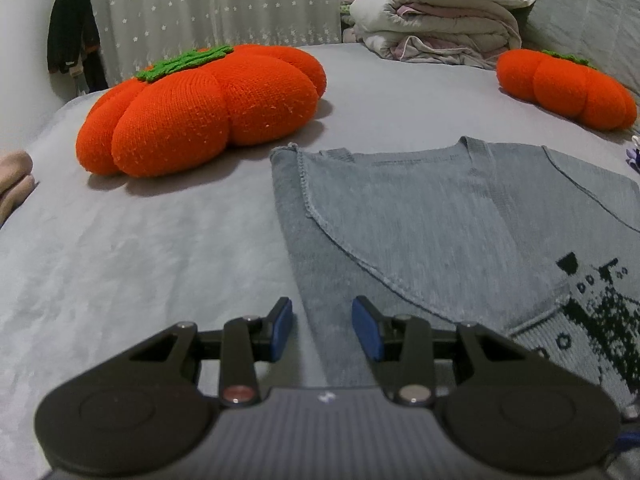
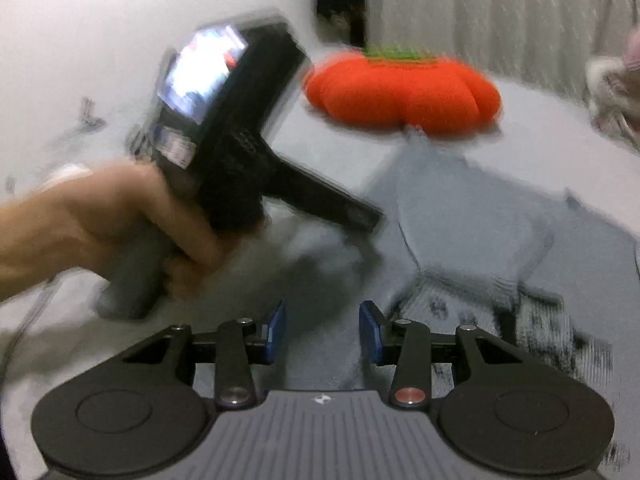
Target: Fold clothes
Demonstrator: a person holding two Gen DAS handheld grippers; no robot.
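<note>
A grey knit sweater (image 1: 440, 216) with a black pixel pattern lies flat on the bed, its sides folded in over the middle. My left gripper (image 1: 322, 320) hovers just above the sweater's left edge, open, nothing between its blue pads. The right wrist view is blurred by motion. There my right gripper (image 2: 322, 326) is open and empty above the sweater (image 2: 460, 216). The same view shows a hand (image 2: 120, 220) holding the left gripper's body (image 2: 240, 128) over the bed.
A large orange pumpkin cushion (image 1: 200, 108) lies beyond the sweater on the left, a smaller one (image 1: 568, 84) at the far right. Folded bedding (image 1: 436, 20) is stacked at the back. Dark clothes (image 1: 72, 28) hang at the far left. Pale grey sheet (image 1: 140, 260) covers the bed.
</note>
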